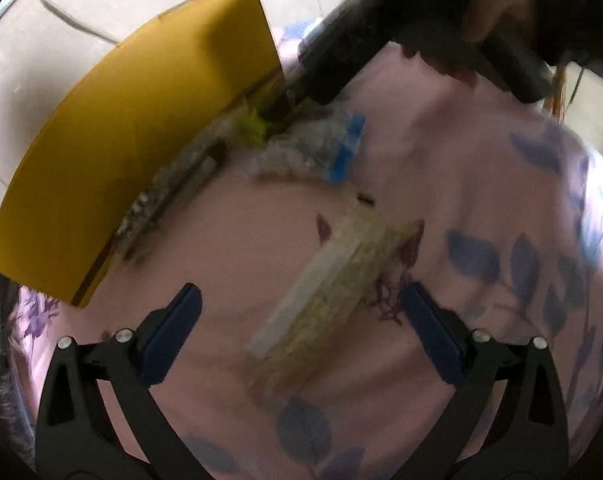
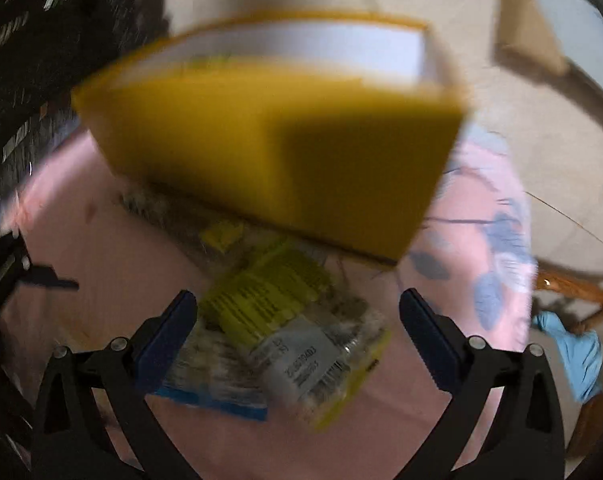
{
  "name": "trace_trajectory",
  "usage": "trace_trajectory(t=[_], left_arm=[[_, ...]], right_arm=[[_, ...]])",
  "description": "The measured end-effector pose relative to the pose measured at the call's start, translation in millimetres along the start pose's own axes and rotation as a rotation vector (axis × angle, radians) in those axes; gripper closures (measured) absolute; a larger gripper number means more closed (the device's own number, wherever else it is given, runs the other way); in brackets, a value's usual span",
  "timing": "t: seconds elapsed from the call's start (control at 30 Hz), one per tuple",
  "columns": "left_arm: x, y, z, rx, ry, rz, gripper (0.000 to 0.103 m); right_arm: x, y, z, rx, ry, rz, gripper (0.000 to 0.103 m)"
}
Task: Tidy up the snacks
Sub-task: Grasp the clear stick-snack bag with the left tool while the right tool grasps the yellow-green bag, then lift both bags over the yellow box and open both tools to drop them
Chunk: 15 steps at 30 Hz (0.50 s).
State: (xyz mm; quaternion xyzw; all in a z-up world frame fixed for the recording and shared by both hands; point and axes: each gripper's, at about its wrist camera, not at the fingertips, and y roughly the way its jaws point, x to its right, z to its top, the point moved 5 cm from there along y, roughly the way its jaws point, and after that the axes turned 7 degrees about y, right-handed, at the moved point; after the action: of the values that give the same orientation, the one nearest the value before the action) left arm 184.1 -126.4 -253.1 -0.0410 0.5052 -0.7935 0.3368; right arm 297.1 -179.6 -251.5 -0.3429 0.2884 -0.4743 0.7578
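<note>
In the left wrist view my left gripper [image 1: 301, 320] stands open above a long pale yellow and white snack pack [image 1: 333, 292] lying on the pink cloth; the pads do not touch it. Beyond lie a clear pack with a blue edge [image 1: 321, 148] and a dark speckled bar [image 1: 169, 192] beside the yellow box [image 1: 141, 128]. The other gripper's black body [image 1: 381, 32] reaches in from the top. In the right wrist view my right gripper [image 2: 297, 324] is open over a yellow-labelled clear pack [image 2: 293, 328] with a blue-edged pack [image 2: 213, 396] beneath. The yellow box [image 2: 281, 144] stands just behind.
A pink cloth with blue leaf prints [image 1: 501, 200] covers the surface. Pale floor tiles [image 1: 61, 40] lie past the box. At the right edge of the right wrist view are a light blue cloth [image 2: 577, 356] and a wooden piece [image 2: 581, 292]. Dark clutter [image 2: 41, 40] fills the upper left.
</note>
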Motion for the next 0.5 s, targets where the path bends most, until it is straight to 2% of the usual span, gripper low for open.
trace_trajectory(t=[0.03, 0.1, 0.13, 0.2, 0.23, 0.27, 0.3, 0.33, 0.37, 0.4, 0.43, 0.5], left_arm=[[-3, 0, -1, 0.016, -0.031, -0.034, 0.002], [-11, 10, -8, -0.013, -0.201, -0.187, 0.003], [-16, 7, -9, 0.056, -0.289, -0.211, 0.011], [-17, 7, -9, 0.06, -0.298, -0.176, 0.019], [-15, 8, -9, 0.046, -0.247, -0.117, 0.035], [-15, 7, -10, 0.047, -0.234, -0.101, 0.051], [-17, 5, -11, 0.051, -0.254, -0.114, 0.058], [-20, 4, -12, 0.047, -0.293, -0.132, 0.07], [-24, 3, -15, 0.048, -0.351, -0.186, 0.074], [-26, 2, -17, 0.045, -0.388, -0.221, 0.074], [-26, 0, -20, 0.037, -0.416, -0.23, 0.074], [-20, -3, -24, 0.028, -0.412, -0.221, 0.075]], right_arm=[[-3, 8, -3, -0.009, -0.04, -0.034, 0.001], [-6, 7, -1, 0.034, 0.0, -0.033, 0.002], [-10, 8, 0, 0.035, 0.032, -0.028, 0.013], [-16, 5, -1, 0.045, 0.088, 0.011, 0.029], [-18, 4, -3, 0.045, 0.111, -0.01, 0.03], [-19, 2, -5, 0.047, 0.128, -0.015, 0.032], [-20, -2, -5, 0.051, 0.15, -0.008, 0.037], [-21, -10, -5, 0.059, 0.167, 0.013, 0.048], [-23, -17, -6, 0.065, 0.173, 0.038, 0.056], [-25, -23, -9, 0.056, 0.18, 0.037, 0.058], [-25, -27, -13, 0.038, 0.188, 0.03, 0.059], [-26, -31, -27, 0.016, 0.201, 0.024, 0.059]])
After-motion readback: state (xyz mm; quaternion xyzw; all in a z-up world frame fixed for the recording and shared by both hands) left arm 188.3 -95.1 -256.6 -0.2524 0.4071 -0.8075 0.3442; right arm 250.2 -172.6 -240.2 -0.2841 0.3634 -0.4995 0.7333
